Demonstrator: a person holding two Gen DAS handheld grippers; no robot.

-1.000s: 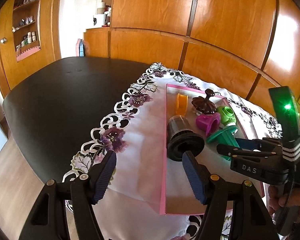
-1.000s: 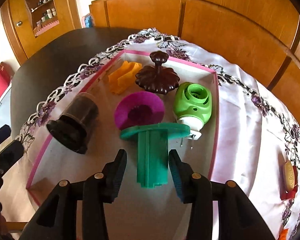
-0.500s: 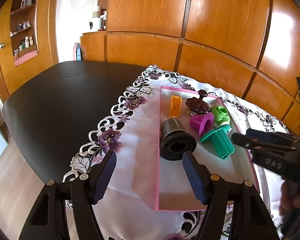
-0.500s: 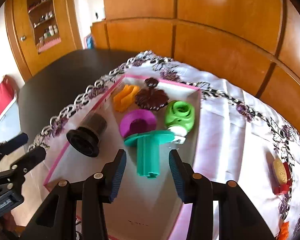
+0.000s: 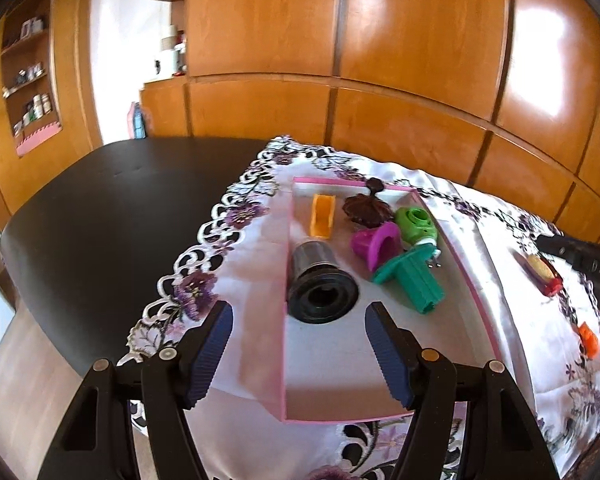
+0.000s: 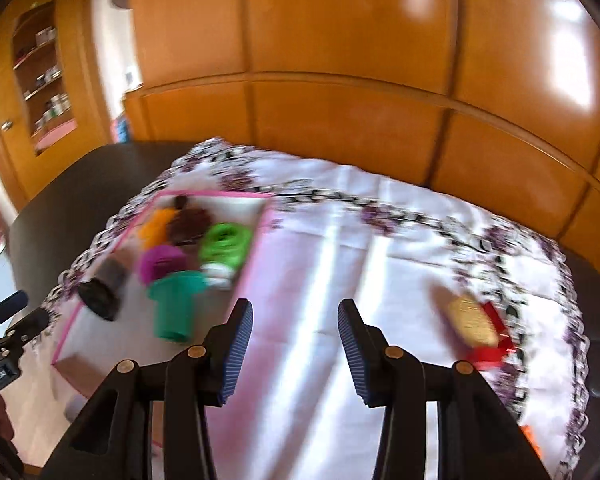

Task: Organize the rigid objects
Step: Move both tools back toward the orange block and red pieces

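The left hand-held gripper (image 5: 299, 340) hangs with its jaws spread and nothing between them, above the near end of the pink-edged tray (image 5: 286, 280), which lies on the white embroidered cloth (image 5: 256, 264) covering part of the dark bench (image 5: 112, 208). Its sharp view shows the tray's contents: a black cylinder (image 5: 320, 280) on its side against the left wall, an orange piece (image 5: 323, 216), a brown lid (image 5: 367, 207), a magenta cup (image 5: 374, 242), a green round part (image 5: 416, 224) and a teal flanged piece (image 5: 410, 280). The right hand-held gripper (image 6: 296, 348) is also open and empty, over bare cloth right of the tray. Its blurred view alone shows the whole red-and-tan object (image 6: 476, 328) near the cloth's right edge, outside the tray.
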